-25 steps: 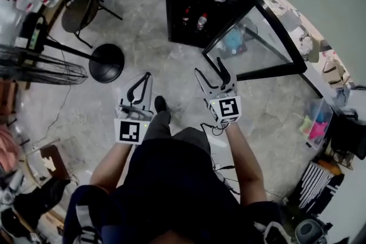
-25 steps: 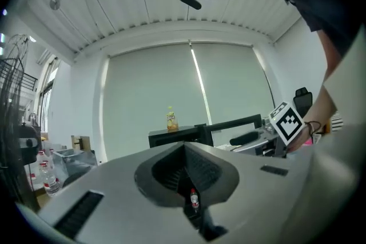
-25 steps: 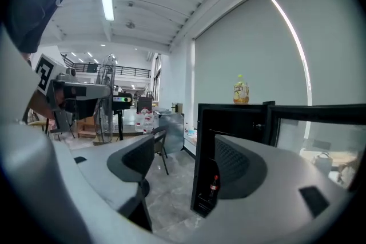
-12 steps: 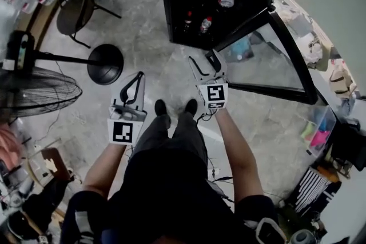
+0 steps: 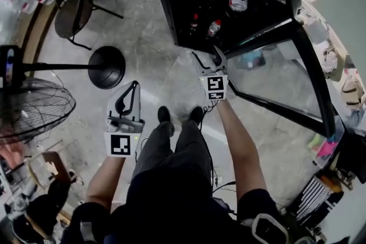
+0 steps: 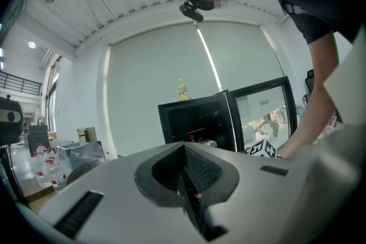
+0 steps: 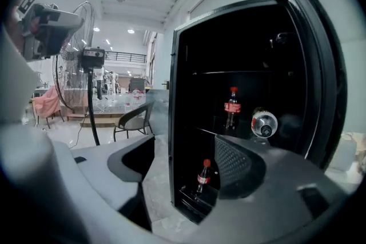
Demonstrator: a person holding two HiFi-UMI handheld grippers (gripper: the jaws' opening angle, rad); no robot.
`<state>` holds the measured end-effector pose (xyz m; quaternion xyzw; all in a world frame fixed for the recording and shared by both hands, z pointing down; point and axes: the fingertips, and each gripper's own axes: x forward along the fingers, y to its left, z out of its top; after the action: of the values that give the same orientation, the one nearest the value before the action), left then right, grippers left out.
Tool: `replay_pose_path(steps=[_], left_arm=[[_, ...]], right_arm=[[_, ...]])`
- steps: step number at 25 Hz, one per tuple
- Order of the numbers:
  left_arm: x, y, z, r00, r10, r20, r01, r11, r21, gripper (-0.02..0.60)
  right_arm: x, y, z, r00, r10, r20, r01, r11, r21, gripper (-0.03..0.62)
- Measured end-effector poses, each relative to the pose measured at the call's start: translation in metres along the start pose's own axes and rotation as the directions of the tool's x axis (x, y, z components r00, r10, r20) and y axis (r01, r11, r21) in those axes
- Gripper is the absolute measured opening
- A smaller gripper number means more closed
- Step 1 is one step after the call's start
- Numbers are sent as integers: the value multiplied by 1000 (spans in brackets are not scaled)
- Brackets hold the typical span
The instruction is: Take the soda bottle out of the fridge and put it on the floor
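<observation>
Head view, nearest first: dark shoes planted on a grey concrete floor, mottled and bare between feet and cabinet. Left gripper held low beside the left leg, jaws pressed together on nothing; same in the left gripper view, pads meeting along one seam. Right gripper stretched forward, jaws spread wide and empty, tips just short of the black fridge.

Glass door swung open to the right, its lower edge running close past the right forearm. To the left, round fan base near the left gripper, fan head nearer the edge of view, chair farther back. Open floor between fan base and fridge.

Right gripper view, deeper in: soda bottle upright on the lower shelf, framed between the spread jaws but well apart from them. Second bottle upright on the shelf above, another bottle on its side just beside it.
</observation>
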<state>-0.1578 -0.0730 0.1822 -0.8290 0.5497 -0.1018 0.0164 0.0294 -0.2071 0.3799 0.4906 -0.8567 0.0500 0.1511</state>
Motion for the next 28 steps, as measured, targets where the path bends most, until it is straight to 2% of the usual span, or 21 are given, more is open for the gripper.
replay_pose_path(steps=[7,17,28], left_arm=[[15,15,-41,1000,5,13,-5,1000,23,25],[42,20,-106,1000,3,-4,-3,1000,3,25],[81,5,-180,999,-32,-5,32,999,-42,25]], right_arm=[[73,-18,-64,999,-15,-35,15,1000,-17,344],[158,-44,-142,995,-48,-89,47,999,-7,344],[215,-51,-206,994,-57,-91,58,998,6,344]])
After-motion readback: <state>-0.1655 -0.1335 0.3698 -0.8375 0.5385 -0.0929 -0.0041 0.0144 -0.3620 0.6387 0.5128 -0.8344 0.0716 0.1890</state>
